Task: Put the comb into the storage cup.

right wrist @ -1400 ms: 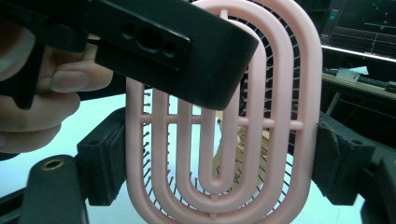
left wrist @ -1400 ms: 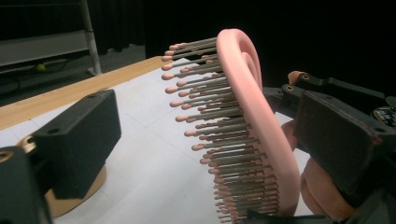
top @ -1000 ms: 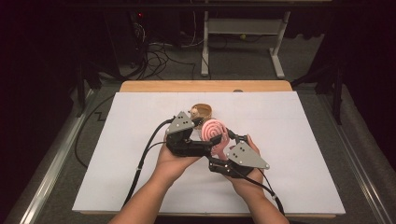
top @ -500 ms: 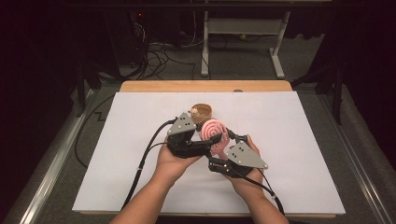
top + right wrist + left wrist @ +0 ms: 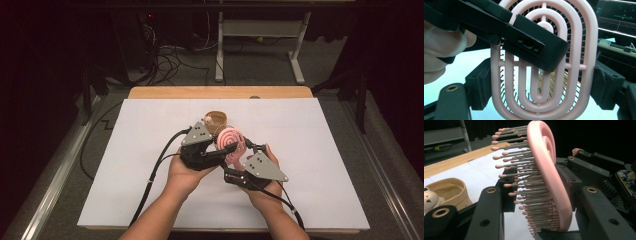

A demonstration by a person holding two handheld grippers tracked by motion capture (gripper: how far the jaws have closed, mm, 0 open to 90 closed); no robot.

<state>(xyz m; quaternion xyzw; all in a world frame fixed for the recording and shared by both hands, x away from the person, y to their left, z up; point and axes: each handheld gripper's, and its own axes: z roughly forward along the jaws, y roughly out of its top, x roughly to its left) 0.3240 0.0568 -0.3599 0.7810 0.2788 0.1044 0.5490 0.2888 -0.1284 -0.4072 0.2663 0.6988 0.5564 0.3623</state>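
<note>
A pink hairbrush (image 5: 231, 140) with an oval, ringed back is held above the white table between both hands. My right gripper (image 5: 240, 156) is shut on it, its pads pressing the two long edges of the brush head (image 5: 544, 100). My left gripper (image 5: 227, 149) comes in from the left, and its jaws have just been closing with the brush (image 5: 544, 170) between them. One pad now lies on the brush's back and the other meets the bristle tips. In the right gripper view a left fingertip (image 5: 534, 45) crosses the brush's back.
A tan bowl-like container (image 5: 216, 120) with a small white figure (image 5: 430, 198) at its rim sits just behind the brush. The white table sheet (image 5: 325, 150) stretches out on all sides. A wooden strip (image 5: 220, 92) borders its far edge, with cables and a white stand (image 5: 260, 30) beyond.
Both hands and the brush stay where they were. The left gripper's jaws look a little narrower around the brush head.
</note>
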